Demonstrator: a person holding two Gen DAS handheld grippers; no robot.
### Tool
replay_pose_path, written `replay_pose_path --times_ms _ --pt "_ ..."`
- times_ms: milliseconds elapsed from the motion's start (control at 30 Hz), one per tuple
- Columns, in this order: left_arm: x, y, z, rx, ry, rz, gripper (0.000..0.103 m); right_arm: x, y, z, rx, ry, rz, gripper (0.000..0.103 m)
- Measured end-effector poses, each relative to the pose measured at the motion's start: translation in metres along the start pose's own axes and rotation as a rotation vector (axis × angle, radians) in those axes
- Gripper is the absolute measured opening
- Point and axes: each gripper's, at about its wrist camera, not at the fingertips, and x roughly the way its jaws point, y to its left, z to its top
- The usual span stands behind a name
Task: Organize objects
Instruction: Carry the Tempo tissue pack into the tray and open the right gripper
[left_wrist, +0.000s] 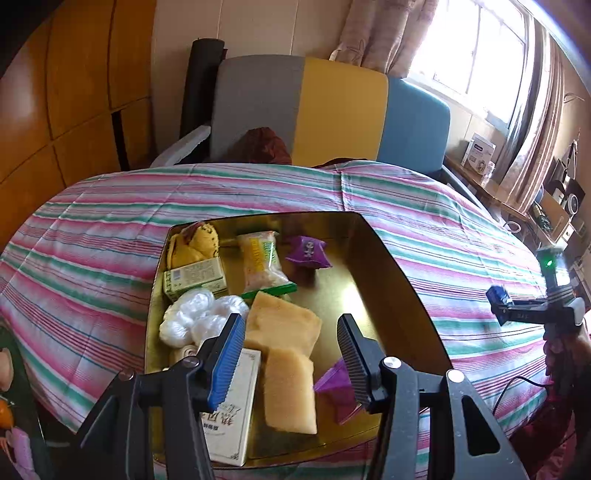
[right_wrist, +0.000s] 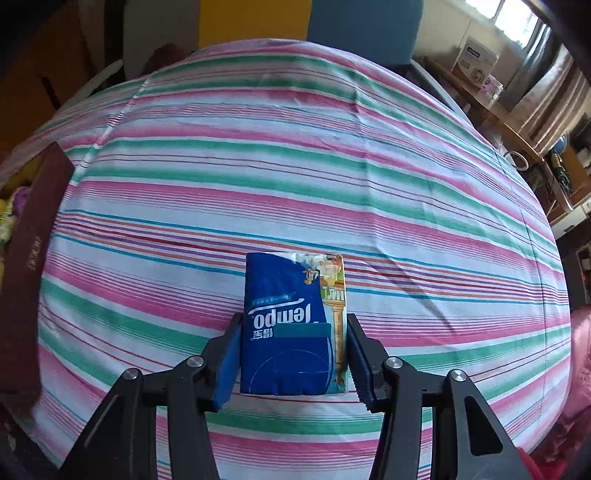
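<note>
Holding a blue tissue pack (right_wrist: 293, 323) by its long sides, right tongs (right_wrist: 293, 360) hover over the striped bed (right_wrist: 332, 166); gold tray (left_wrist: 388, 266) lies left, under half-open, empty left tongs (left_wrist: 291, 354).

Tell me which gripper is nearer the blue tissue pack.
Right. The right gripper has its jaws closed on the blue tissue pack; the left gripper hovers over the gold tray, well away.
</note>
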Motion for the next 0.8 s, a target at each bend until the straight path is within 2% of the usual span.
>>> replay_pose_path --times_ms 267,400,633,800 --pt "-0.003 0.016 -0.005 -0.045 -0.001 0.01 0.053 -0.071 0.098 0.028 -0.085 -0.145 0.19 0.052" --pt "-0.003 0.024 -0.007 -0.069 -0.001 0.008 0.053 -0.089 0.154 0.035 -0.145 -0.148 0.28 0.053" --pt "-0.01 0.05 -0.008 -0.13 -0.022 0.042 0.053 -0.062 0.238 0.049 -0.222 -0.058 0.33 0.053" --pt "-0.009 0.069 -0.012 -0.17 -0.02 0.079 0.059 -0.027 0.279 0.057 -0.26 0.007 0.302 0.053"
